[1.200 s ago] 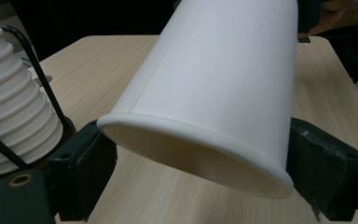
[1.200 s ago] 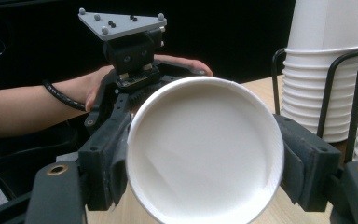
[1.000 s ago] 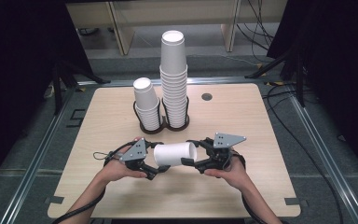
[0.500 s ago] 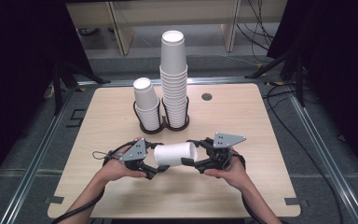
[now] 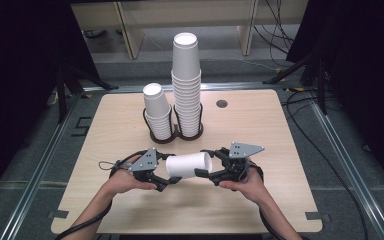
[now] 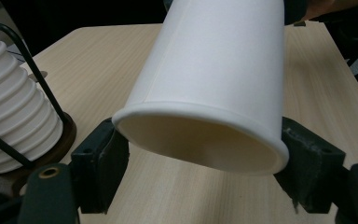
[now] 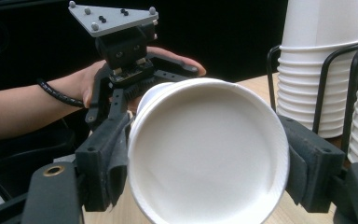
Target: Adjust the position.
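A white paper cup [image 5: 187, 165] lies level just above the table [image 5: 270, 130], held between both grippers. My left gripper [image 5: 169, 170] is shut on its mouth end. In the left gripper view the jaws [image 6: 205, 168] pinch the rolled rim [image 6: 200, 114] into an oval. My right gripper [image 5: 206, 169] holds the other end. In the right gripper view the cup's round end [image 7: 209, 158] faces the camera, with a pad [image 7: 105, 158] touching each side. The right gripper's [image 7: 207, 163] jaws have just been opening a little, with the cup still between them.
A tall stack of white cups [image 5: 186, 80] and a shorter stack [image 5: 157, 112] stand in a black wire holder [image 5: 175, 137] at the table's middle back. A small dark hole [image 5: 222, 104] lies behind them on the right. Bare wood surrounds the hands.
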`<state>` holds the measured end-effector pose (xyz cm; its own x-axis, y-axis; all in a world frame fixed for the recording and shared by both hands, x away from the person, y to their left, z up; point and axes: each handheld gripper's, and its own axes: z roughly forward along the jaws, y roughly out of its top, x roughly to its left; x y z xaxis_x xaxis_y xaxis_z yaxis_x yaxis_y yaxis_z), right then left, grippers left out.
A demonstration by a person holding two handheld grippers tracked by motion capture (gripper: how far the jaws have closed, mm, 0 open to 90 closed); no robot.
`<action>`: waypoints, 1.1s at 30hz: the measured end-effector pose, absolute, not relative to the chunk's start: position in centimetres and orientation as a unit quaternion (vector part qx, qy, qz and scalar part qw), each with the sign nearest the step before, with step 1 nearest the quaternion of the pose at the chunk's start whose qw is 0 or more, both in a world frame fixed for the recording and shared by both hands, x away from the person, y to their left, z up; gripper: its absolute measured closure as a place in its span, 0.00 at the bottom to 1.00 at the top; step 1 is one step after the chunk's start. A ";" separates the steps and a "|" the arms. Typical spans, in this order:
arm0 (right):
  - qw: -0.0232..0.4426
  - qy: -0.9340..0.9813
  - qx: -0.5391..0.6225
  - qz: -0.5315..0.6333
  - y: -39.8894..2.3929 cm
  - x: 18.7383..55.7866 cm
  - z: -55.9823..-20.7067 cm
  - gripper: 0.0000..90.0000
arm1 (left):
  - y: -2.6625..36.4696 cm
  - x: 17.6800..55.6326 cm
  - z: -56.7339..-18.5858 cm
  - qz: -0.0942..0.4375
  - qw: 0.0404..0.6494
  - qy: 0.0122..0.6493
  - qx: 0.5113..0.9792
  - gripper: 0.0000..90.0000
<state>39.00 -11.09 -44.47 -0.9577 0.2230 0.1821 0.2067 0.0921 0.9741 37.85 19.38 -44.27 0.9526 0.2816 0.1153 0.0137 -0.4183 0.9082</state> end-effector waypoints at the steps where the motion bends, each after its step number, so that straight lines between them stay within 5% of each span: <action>1: 0.015 0.737 0.137 0.662 -11.0 39.2 -44.5 0.28 | 19.4 37.8 -44.2 0.129 0.532 0.088 0.832 0.27; 24: -0.002 0.738 0.153 0.657 -11.0 39.1 -44.2 0.27 | 19.5 38.0 -43.7 0.142 0.524 0.076 0.836 0.27; 33: 0.015 0.738 0.154 0.657 -11.0 39.3 -44.2 0.17 | 19.6 38.1 -43.4 0.144 0.519 0.076 0.839 0.27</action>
<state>39.30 -11.03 -44.21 -0.9519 0.2474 0.1809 0.2083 0.0893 0.9740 38.08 19.62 -43.45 0.9472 0.2763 0.1627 -0.0222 -0.4498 0.8929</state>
